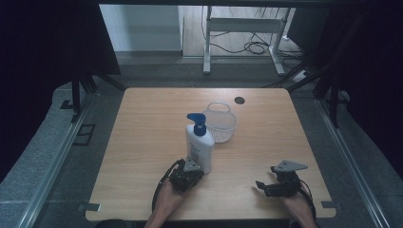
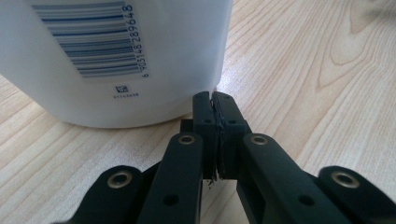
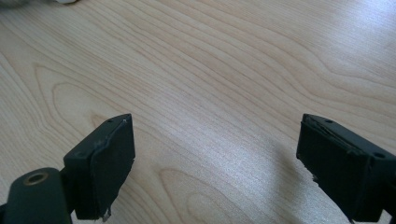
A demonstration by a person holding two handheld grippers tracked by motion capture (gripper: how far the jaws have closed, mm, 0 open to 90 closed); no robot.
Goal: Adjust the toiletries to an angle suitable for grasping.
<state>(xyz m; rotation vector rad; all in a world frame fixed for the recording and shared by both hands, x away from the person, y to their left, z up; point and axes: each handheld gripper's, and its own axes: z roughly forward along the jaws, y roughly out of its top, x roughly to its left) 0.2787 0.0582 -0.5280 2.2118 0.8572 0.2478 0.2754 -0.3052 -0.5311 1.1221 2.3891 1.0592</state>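
Lotion bottle (image 1: 200, 147) stands upright near the middle of the table (image 1: 142, 142), its long axis vertical and its blue pump head (image 1: 196, 118) turned toward the table's left side. In the left gripper view the bottle (image 2: 116, 60) is cut off above its lower body: a smooth white plastic wall with a printed barcode label (image 2: 93, 42) and a rounded base resting on the wood. What the front label reads is too small to make out from the high view.

Just at the bottle's near side, the left gripper (image 1: 186, 175) has its black jaws pressed together with nothing between them, the tips right beside the base of the bottle; whether they touch it cannot be told.

Just behind the bottle to its right sits a white basket (image 1: 221, 123) of fine mesh, round, with a thin handle. Well to the right of the bottle, near the table's front edge, the right gripper (image 1: 266, 187) hovers with jaws wide apart over bare pale wood grain.
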